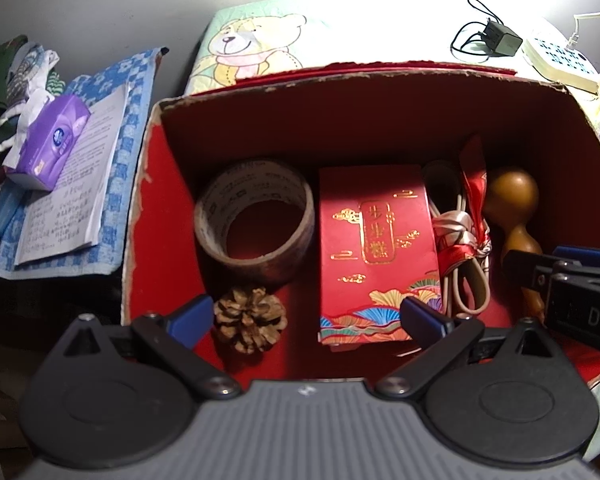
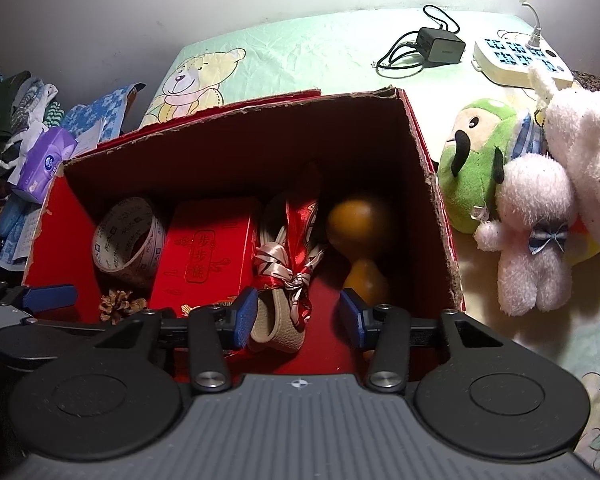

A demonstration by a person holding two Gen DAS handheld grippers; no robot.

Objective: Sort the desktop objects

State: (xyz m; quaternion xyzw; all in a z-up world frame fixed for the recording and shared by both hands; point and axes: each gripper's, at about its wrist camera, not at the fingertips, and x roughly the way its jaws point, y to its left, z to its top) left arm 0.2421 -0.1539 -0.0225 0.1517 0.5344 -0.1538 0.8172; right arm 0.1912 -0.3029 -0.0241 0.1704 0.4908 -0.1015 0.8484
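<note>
Left wrist view: left gripper gapes wide, empty, over pine cone; right gripper half-open, seemingly empty, above red box.

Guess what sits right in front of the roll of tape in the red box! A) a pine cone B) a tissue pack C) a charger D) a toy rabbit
A: the pine cone lies just in front of the tape roll inside the red box.

Red box w/ red-gold packet, brown pinecone, green-white plushies outside
</note>
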